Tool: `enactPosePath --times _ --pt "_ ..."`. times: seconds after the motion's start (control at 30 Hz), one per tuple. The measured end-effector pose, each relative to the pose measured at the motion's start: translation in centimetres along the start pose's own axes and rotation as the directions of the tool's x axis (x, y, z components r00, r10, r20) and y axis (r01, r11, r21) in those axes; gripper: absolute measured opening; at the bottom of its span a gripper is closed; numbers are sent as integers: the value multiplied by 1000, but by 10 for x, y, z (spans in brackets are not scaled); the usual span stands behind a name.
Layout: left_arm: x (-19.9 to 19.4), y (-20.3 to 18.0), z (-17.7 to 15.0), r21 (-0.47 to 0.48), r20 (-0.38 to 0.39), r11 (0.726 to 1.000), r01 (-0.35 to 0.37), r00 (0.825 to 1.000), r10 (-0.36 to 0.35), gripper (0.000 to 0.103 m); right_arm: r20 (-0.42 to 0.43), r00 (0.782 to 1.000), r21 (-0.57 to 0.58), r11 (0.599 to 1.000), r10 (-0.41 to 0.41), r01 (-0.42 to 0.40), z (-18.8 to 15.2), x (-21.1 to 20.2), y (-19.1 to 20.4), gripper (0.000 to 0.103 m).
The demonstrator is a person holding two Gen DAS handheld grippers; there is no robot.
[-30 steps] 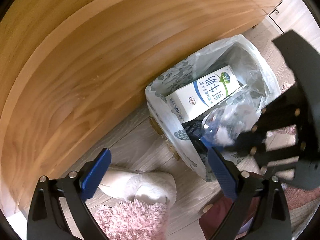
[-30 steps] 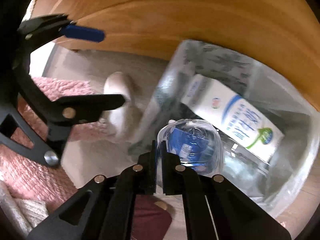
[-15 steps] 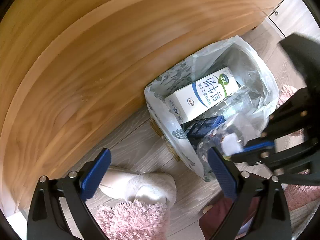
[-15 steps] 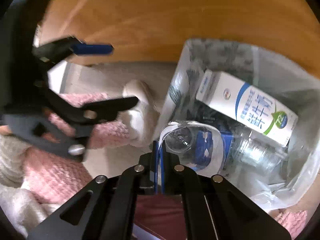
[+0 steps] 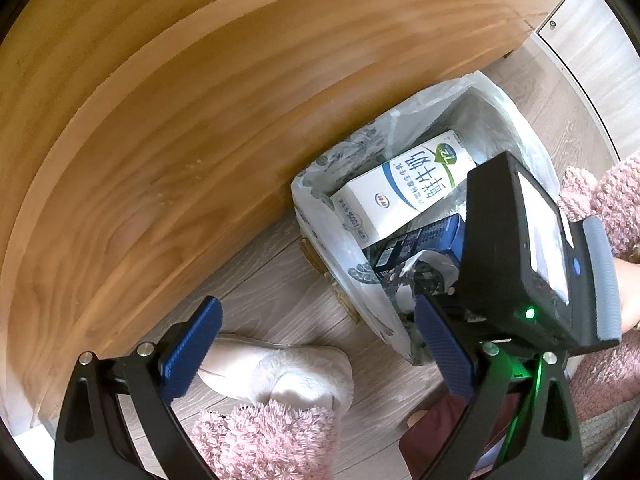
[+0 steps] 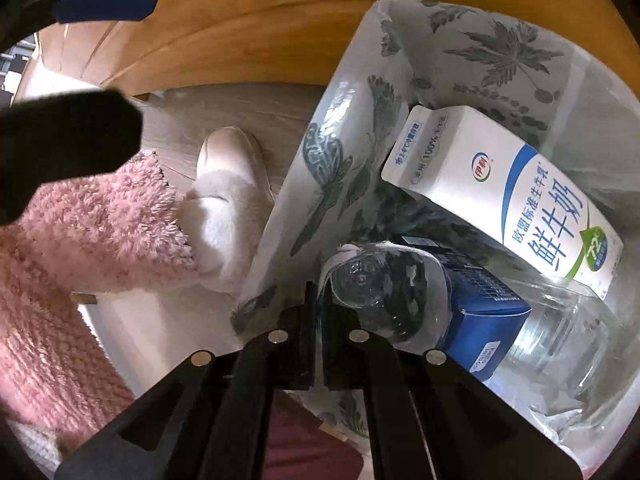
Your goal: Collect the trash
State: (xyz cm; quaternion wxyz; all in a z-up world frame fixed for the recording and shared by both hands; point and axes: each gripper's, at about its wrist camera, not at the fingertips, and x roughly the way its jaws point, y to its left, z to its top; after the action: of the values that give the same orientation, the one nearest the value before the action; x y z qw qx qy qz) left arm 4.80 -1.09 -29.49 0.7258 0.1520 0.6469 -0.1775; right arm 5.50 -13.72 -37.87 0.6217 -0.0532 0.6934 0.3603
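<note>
A clear cup (image 6: 384,292), pinched at its rim by the closed right tool (image 6: 318,308), hangs inside the lined bin (image 6: 360,80) above a milk carton (image 6: 500,192); releasing it looks next. The left tool (image 5: 316,344) hovers wide open, empty.

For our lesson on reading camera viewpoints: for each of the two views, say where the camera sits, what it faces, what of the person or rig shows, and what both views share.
Left wrist: sits above the open left tongs, facing straight down at floor, table edge and lined bin; right rig and a slipper show.
Right wrist: sits behind the shut right tongs, angled down into the bin; they pinch a clear plastic cup.
Shared: milk carton, blue box, bin, slipper.
</note>
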Motion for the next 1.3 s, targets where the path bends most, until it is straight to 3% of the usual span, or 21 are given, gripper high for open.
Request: enactPosePath --times 0.07,0.1,0.13,0.2,0.37,0.5,0.6,0.7,0.77,0.83,0.97,1.03,1.1,1.2,1.3 --pt "1 0 0 1 -3 1000 0 1000 0 94 -9 999 37 998 45 -44 6 -7 -7 4" --pt "1 0 -1 1 -3 1000 0 1000 0 94 -2 998 51 997 61 -61 5 -14 -9 14" --pt "1 1 -1 1 -3 1000 0 1000 0 94 9 998 62 996 68 -69 5 -21 -10 37" --pt "1 0 -1 3 -3 1000 0 1000 0 94 36 997 81 994 67 -70 0 -37 -14 64" --pt "6 -9 -2 36 -17 999 -6 1000 7 94 78 997 127 992 -25 15 -14 -68 -29 65" --pt "8 -22 -3 80 -20 997 -3 1000 4 94 71 979 136 974 -193 182 -32 -83 -36 88" --pt "9 -40 -3 138 -13 990 -2 1000 4 94 65 955 145 949 -291 279 -49 -94 -39 88" --pt "14 -66 -5 227 -8 974 8 1000 -6 93 59 942 200 929 -330 312 -63 -108 -50 88" --pt "17 -83 -5 286 -14 958 10 1000 -7 83 73 940 252 918 -334 306 -70 -118 -59 88" --pt "23 -98 -6 324 -40 946 34 999 -23 57 98 939 297 910 -329 288 -75 -132 -67 88" --pt "46 -114 -5 338 -124 939 65 992 -25 44 176 935 387 895 -308 222 -85 -163 -82 88" --pt "61 -118 -4 334 -162 941 57 987 -3 19 195 932 413 887 -306 205 -88 -169 -89 88" --pt "79 -117 -2 317 -205 947 47 979 20 8 204 933 439 879 -297 183 -89 -170 -98 88" --pt "110 -111 -3 241 -297 965 99 955 -23 1 206 940 470 870 -273 150 -93 -173 -106 88" --pt "135 -111 -9 253 -332 967 30 942 58 0 216 941 481 867 -261 130 -93 -176 -109 88"
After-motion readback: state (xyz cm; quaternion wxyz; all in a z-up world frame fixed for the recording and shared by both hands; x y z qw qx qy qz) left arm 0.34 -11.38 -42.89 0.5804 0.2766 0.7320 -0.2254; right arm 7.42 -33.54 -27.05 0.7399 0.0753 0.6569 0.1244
